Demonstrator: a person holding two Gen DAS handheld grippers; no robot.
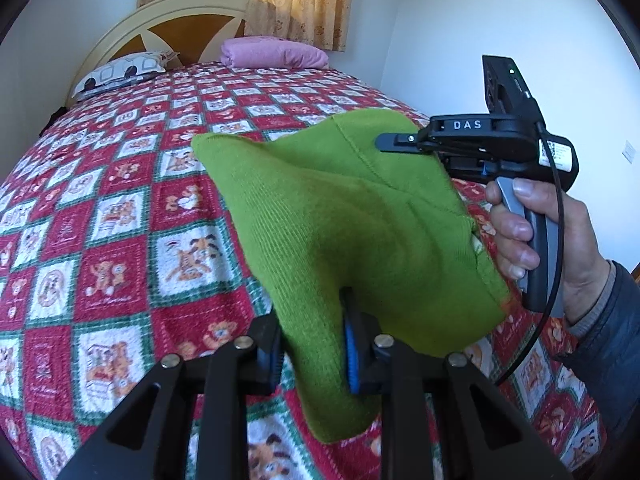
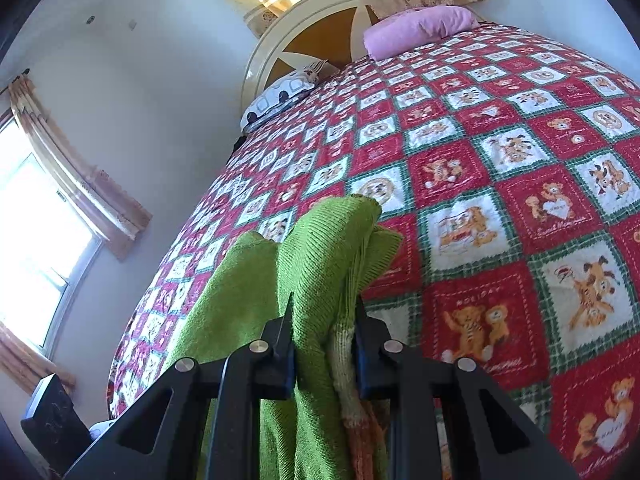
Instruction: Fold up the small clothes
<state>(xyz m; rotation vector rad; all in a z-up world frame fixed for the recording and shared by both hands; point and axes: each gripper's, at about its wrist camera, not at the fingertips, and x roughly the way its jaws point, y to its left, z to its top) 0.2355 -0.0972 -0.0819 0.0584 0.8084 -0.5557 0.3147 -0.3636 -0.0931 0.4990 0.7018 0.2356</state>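
A small green knitted garment (image 1: 340,220) hangs in the air above the bed, held by both grippers. My left gripper (image 1: 312,356) is shut on its lower edge between blue-padded fingers (image 1: 352,356). My right gripper (image 1: 396,142) shows in the left wrist view at the right, shut on the garment's upper edge, held by a hand. In the right wrist view my right gripper (image 2: 324,344) is shut on bunched green fabric (image 2: 320,260) with a pale and orange ribbed part just below.
A red, white and green checked quilt (image 1: 120,220) with bear pictures covers the bed (image 2: 500,200). A folded pink blanket (image 1: 272,53) and a patterned pillow (image 1: 120,74) lie by the headboard (image 1: 168,24). Curtains hang behind. White walls stand at both sides.
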